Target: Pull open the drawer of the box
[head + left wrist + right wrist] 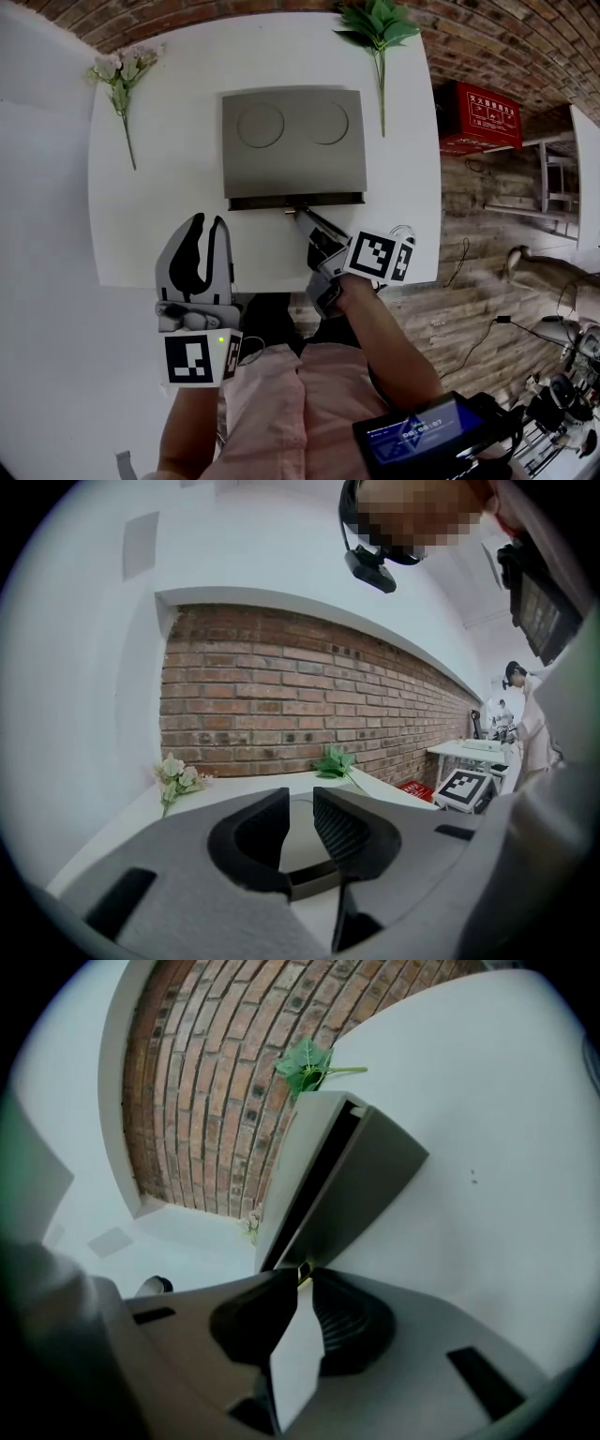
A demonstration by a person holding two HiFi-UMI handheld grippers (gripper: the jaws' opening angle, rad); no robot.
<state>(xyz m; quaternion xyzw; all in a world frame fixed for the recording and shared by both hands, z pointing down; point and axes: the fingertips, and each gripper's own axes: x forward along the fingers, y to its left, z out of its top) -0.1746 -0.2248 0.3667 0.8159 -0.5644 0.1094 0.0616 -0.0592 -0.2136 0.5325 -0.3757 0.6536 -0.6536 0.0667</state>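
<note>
Grey box (pixel 292 141), flat and rectangular with two round recesses in its lid, sits on the white table (pixel 141 216). Its dark drawer front (pixel 328 200) faces the person and looks still pushed in, or very nearly. At the middle of that front stands a small brass knob (pixel 290 212). The right gripper (pixel 304 219) reaches it from the box's near side, slanting in from right of centre, its jaws pinched together on the knob and on nothing else. The drawer, I judge, slides straight out from the front toward the person, so the pull should follow that line rather than the gripper's slant. The left gripper (pixel 208 225) hovers off the box's near left corner, clear of it and farther from the knob, its jaws a narrow way apart and empty. The right gripper view shows the pads meeting on the knob, which the head view leaves too small to judge. Only the head view shows the slant and how the two grippers stand to the box.
</note>
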